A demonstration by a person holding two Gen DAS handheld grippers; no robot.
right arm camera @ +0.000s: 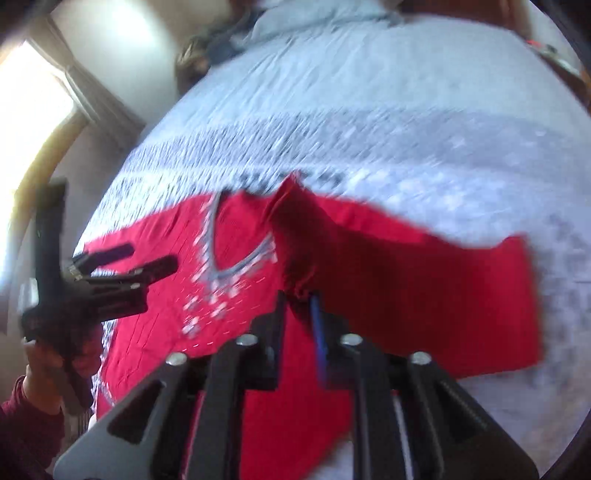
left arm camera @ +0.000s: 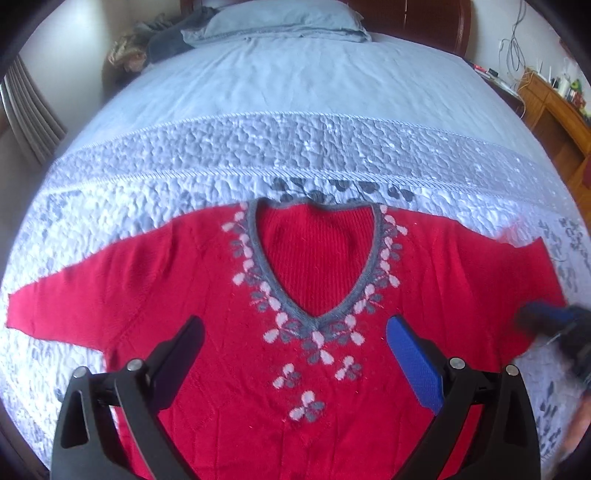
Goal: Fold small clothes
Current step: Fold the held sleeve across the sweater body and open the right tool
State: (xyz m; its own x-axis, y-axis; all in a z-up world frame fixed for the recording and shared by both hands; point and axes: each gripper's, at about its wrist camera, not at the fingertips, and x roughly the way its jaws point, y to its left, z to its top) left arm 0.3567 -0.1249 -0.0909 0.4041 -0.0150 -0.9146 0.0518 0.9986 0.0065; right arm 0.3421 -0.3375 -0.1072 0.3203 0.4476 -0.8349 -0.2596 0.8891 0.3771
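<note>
A small red sweater (left arm camera: 207, 280) with a grey V-neck and pink and grey flowers lies front up on the bed, sleeves spread. My left gripper (left arm camera: 295, 328) is open above its chest and holds nothing. It also shows at the left of the right wrist view (right arm camera: 147, 258). My right gripper (right arm camera: 299, 295) is shut on the sweater's right side (right arm camera: 369, 266) and lifts that fabric and sleeve up off the bed. In the left wrist view it is a blur at the right edge (left arm camera: 554, 325).
The bed has a pale blue quilted cover (left arm camera: 295, 147) with a pillow (left arm camera: 280, 18) at the head. A wooden desk (left arm camera: 554, 107) with small items stands at the right. A window (right arm camera: 33, 110) is at the left.
</note>
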